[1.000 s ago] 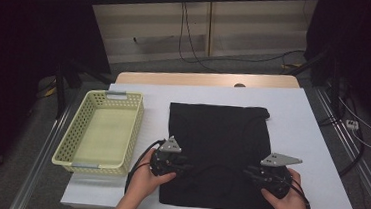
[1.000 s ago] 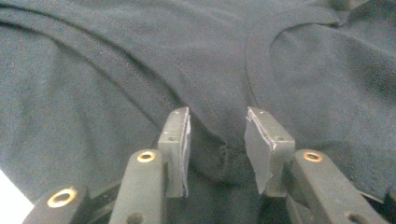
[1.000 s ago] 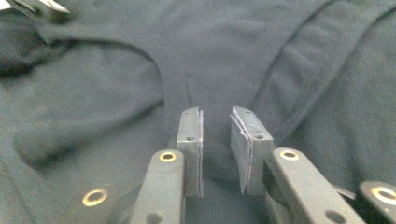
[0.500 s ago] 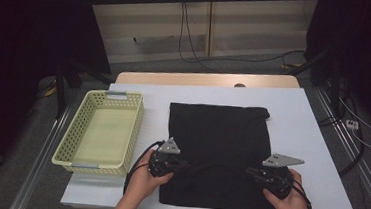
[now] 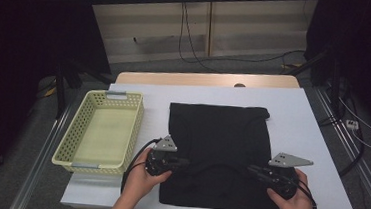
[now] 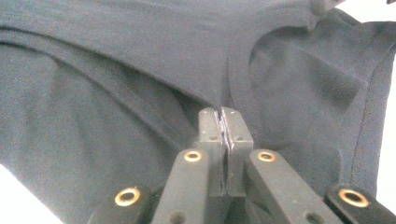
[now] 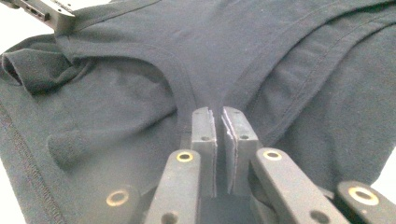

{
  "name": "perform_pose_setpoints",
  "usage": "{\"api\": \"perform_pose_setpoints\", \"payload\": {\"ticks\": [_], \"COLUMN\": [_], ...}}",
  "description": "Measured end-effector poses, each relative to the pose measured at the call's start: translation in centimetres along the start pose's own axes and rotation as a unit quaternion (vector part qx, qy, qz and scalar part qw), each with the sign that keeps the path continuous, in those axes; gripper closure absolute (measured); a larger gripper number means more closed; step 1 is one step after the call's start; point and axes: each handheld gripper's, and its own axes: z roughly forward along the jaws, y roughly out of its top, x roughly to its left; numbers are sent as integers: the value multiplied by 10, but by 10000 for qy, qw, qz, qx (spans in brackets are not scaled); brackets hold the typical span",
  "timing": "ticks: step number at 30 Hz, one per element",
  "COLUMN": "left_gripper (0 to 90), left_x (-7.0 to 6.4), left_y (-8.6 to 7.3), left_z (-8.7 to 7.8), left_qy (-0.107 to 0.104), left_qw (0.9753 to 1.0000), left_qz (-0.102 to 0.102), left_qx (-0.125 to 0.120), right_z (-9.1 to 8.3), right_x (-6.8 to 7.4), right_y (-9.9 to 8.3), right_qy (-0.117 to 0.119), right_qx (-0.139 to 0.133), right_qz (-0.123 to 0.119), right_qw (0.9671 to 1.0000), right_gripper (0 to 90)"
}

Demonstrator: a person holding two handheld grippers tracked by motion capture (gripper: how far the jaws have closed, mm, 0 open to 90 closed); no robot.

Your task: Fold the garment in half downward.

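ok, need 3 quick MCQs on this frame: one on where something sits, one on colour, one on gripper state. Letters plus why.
1. Where is the basket relative to the garment?
A. on its left
B. on top of it
C. on its right

2. What colour is the garment?
A. white
B. black
C. red

3. How do the jaws of the left gripper and right gripper stand?
A. both wide open
B. left open, right shut
C. both shut on the fabric

Answers: 
1 A: the high view shows the basket beside the garment's left edge on the table. 
2 B: it reads black in every view. 
3 C: each gripper view shows jaws closed with a fold pinched at the tips.
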Motion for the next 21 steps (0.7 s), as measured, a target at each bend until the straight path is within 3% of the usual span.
{"api": "perform_pose_setpoints", "payload": {"ticks": [21], "left_gripper": [888], "left_x": [0], "left_y": [1], "left_z": [-5], "left_qy": [-93], "left_qw": [10000], "left_qz": [28], "left_qx": [9], "right_z": [-1], "right_x": [3], "right_y": [1], "right_qy": [22], "right_qx": [-45], "right_qz": [-102], "right_qw": [9999], "right_gripper": [847]}}
